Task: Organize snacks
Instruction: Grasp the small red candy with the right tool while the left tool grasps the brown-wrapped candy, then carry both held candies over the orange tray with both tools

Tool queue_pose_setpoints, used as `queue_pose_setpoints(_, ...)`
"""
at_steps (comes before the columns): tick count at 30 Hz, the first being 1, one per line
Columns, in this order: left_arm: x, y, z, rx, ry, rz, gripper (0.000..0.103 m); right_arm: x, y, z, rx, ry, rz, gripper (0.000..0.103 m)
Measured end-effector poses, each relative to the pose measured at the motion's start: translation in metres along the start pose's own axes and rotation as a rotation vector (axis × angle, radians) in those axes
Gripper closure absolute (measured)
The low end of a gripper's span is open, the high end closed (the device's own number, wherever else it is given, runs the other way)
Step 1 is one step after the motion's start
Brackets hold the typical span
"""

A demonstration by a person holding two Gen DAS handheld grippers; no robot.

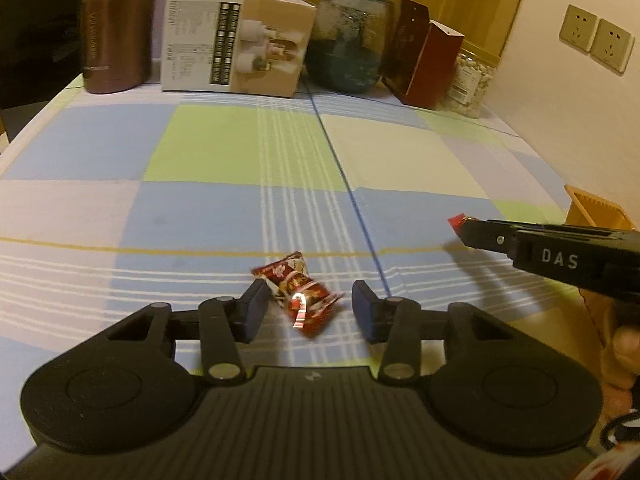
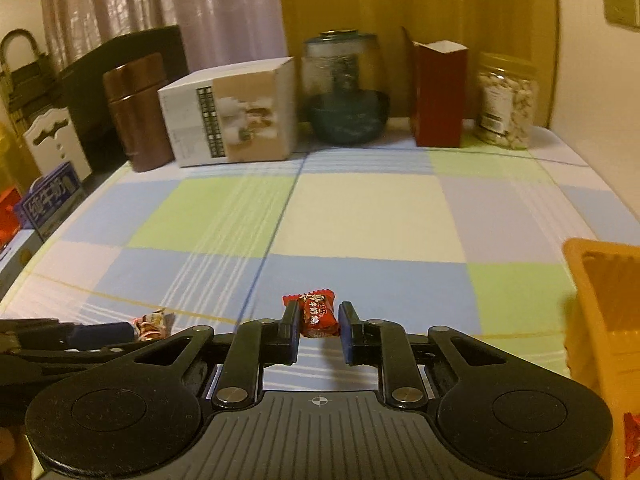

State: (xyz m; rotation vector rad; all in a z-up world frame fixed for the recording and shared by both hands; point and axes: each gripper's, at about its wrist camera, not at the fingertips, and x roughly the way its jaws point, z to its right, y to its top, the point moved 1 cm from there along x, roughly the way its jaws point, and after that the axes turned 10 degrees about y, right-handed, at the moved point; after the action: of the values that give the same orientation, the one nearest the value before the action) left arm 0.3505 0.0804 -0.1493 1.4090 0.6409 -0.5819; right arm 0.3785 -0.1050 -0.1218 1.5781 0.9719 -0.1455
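Note:
A red and white snack packet [image 1: 301, 293] lies on the checked tablecloth between the fingers of my left gripper [image 1: 310, 306], which is open around it; the left finger is at the packet's edge. The same packet shows in the right wrist view [image 2: 154, 325] beside the left gripper's fingers [image 2: 102, 333]. My right gripper [image 2: 319, 328] is shut on a small red candy [image 2: 317, 314] and holds it above the cloth. In the left wrist view the right gripper [image 1: 466, 232] comes in from the right with the candy's red end [image 1: 456, 220] sticking out.
An orange basket [image 2: 600, 320] stands at the right, also seen in the left wrist view [image 1: 596, 210]. Along the back stand a brown flask [image 2: 136, 112], a white box [image 2: 232, 112], a glass jar [image 2: 344, 88], a red carton [image 2: 438, 96] and a nut jar [image 2: 506, 100]. The table's left edge drops to boxes [image 2: 48, 200].

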Motion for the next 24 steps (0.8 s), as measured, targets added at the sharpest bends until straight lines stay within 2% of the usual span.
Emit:
queue_pose_setpoints(3, 0.004, 0.001, 0.007, 0.025, 0.021, 0.017, 0.065, -0.002, 0.000, 0.001, 0.004, 0.002, 0.001, 0.083)
queue_pose_setpoints(5, 0.006, 0.000, 0.012, 0.068, 0.054, 0.031, 0.075, -0.002, 0.000, 0.000, 0.001, 0.007, 0.001, 0.083)
queue_pose_setpoints(7, 0.006, -0.002, 0.014, 0.104, 0.083, 0.042, 0.081, -0.001, -0.001, -0.001, -0.003, 0.008, 0.001, 0.083)
queue_pose_setpoints(11, 0.001, -0.007, 0.016, 0.143, 0.109, 0.049, 0.082, -0.004, -0.003, -0.003, 0.010, 0.012, 0.001, 0.083)
queue_pose_setpoints(18, -0.022, -0.015, 0.016, 0.108, 0.095, 0.023, 0.082, -0.034, -0.012, -0.011, 0.033, 0.019, 0.019, 0.083)
queue_pose_setpoints(24, -0.068, -0.034, 0.021, 0.024, 0.065, -0.002, 0.082, -0.082, -0.029, -0.022, 0.061, -0.005, 0.032, 0.083)
